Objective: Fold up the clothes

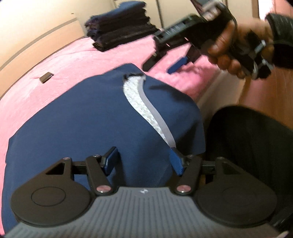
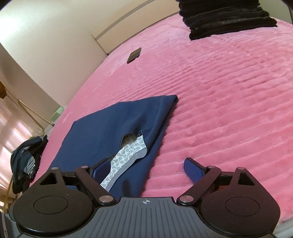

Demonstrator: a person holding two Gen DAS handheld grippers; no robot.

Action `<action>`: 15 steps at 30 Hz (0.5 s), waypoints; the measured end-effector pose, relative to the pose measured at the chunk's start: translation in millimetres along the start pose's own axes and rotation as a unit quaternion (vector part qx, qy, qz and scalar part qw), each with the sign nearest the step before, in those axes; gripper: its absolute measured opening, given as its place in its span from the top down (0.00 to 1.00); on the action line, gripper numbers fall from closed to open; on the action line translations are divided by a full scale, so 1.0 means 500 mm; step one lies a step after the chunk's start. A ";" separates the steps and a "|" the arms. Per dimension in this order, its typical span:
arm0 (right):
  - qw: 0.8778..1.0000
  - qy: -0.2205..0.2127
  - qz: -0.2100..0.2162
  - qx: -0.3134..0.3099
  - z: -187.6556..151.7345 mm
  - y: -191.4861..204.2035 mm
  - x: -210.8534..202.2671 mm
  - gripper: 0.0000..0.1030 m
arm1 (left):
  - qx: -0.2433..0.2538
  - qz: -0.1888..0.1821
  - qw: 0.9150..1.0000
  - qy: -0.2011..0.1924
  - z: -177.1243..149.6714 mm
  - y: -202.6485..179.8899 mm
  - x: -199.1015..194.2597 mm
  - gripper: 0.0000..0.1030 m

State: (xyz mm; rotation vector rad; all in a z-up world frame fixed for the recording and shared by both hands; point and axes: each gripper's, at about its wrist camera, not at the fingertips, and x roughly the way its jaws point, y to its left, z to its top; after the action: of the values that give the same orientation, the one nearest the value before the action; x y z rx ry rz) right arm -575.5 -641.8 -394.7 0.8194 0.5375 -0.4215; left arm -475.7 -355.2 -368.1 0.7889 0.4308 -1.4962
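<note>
A navy garment (image 1: 87, 120) with a grey-trimmed, patterned white collar lining (image 1: 141, 98) lies folded on the pink bedspread (image 1: 55, 76). My left gripper (image 1: 143, 162) hovers open just above its near part, fingers wide apart with nothing between them. The right gripper (image 1: 161, 63), held by a hand (image 1: 227, 45), hangs open above the bedspread beyond the garment's far edge. In the right wrist view the same garment (image 2: 109, 124) lies left of centre; the right gripper (image 2: 146, 168) is open, its left finger over the collar lining (image 2: 126, 155), its right finger over bare bedspread (image 2: 228, 91).
A stack of folded dark clothes (image 1: 120, 27) sits at the far side of the bed (image 2: 227, 16). A small dark flat object (image 2: 134, 54) lies on the bedspread. A heap of dark clothes (image 2: 27, 161) hangs off the bed's left. A dark trouser leg (image 1: 252, 146) stands at the bed's edge.
</note>
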 end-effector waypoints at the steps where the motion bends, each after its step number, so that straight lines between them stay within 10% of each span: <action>1: 1.000 -0.004 0.000 0.003 -0.003 0.004 -0.006 0.13 | -0.009 0.002 1.000 -0.006 -0.002 0.005 -0.012 0.44; 15: 0.999 0.006 0.020 0.050 -0.121 0.071 -0.027 0.13 | -0.071 0.075 0.994 -0.029 -0.077 0.086 -0.136 0.44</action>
State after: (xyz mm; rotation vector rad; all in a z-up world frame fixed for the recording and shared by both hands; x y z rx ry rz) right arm -584.1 -571.3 -400.3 0.9285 0.5123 -0.4097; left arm -430.0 -284.4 -338.7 0.6495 0.4199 -1.3308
